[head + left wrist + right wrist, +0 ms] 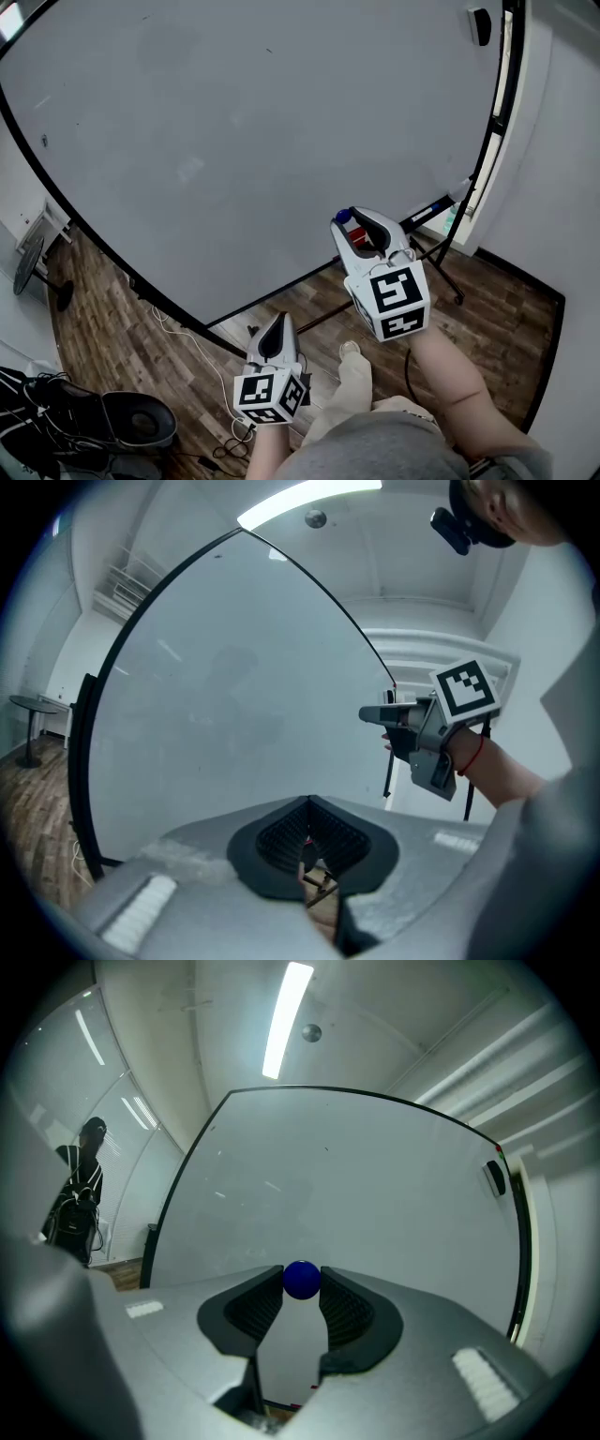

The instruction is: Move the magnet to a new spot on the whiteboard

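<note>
Right claw (301, 1288) tight around blue magnet (301, 1279)

The whiteboard (234, 141) is smooth and faintly glossy. The magnet (301, 1279) is shiny blue plastic. The right gripper (354, 218) and the left gripper (307, 806) have matt grey plastic shells and black ribbed pads (251, 1309), rubbery in look. The floor (112, 319) is wood-grain planking with a dull sheen.
</note>
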Action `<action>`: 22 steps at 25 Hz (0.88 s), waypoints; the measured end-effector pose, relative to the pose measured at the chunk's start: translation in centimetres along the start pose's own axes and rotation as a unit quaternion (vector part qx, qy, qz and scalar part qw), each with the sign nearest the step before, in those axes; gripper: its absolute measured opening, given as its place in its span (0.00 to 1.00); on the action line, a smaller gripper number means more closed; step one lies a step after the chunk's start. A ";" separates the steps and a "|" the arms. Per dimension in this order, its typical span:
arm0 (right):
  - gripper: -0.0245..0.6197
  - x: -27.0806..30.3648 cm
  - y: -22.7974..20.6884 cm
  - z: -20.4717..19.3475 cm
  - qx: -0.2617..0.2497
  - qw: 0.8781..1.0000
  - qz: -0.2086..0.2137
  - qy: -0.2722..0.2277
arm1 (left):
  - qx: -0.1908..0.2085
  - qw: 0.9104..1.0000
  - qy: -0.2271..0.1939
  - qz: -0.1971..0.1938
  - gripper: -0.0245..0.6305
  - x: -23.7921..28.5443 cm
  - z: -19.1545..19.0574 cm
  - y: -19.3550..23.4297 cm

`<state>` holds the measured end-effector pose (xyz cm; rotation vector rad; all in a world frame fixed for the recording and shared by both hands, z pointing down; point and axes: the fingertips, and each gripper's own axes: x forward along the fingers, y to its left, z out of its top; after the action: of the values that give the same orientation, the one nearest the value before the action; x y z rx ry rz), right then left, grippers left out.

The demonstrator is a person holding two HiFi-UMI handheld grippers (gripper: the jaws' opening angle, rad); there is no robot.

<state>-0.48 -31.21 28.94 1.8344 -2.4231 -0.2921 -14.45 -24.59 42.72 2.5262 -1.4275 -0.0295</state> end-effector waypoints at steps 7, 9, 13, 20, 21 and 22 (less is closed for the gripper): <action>0.23 -1.1 -4.6 -1.0 0.008 0.999 -0.042 0.005 | 0.004 0.998 0.019 -0.059 0.04 4.6 -0.9 -3.3; 0.23 -1.5 -5.9 -1.3 0.007 0.998 -0.057 0.006 | 0.007 0.997 0.023 -0.078 0.04 5.9 -1.2 -4.4; 0.23 -1.8 -8.8 -1.8 0.007 0.997 -0.080 0.007 | 0.011 0.994 0.030 -0.107 0.04 8.5 -1.6 -6.5; 0.23 -0.9 -13.3 -2.9 0.001 0.996 -0.091 0.008 | 0.010 0.991 0.029 -0.128 0.04 12.9 -1.8 -9.4; 0.23 -0.7 -14.1 -3.1 -0.001 0.996 -0.092 0.008 | 0.009 0.991 0.029 -0.129 0.04 13.7 -1.9 -9.7; 0.23 -0.4 -14.8 -3.3 -0.002 0.996 -0.092 0.009 | 0.008 0.991 0.029 -0.129 0.04 14.4 -2.0 -10.0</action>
<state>14.18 -34.98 29.20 2.0533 -2.2428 -0.2921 1.79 -31.45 43.91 2.6846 -1.0757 0.0116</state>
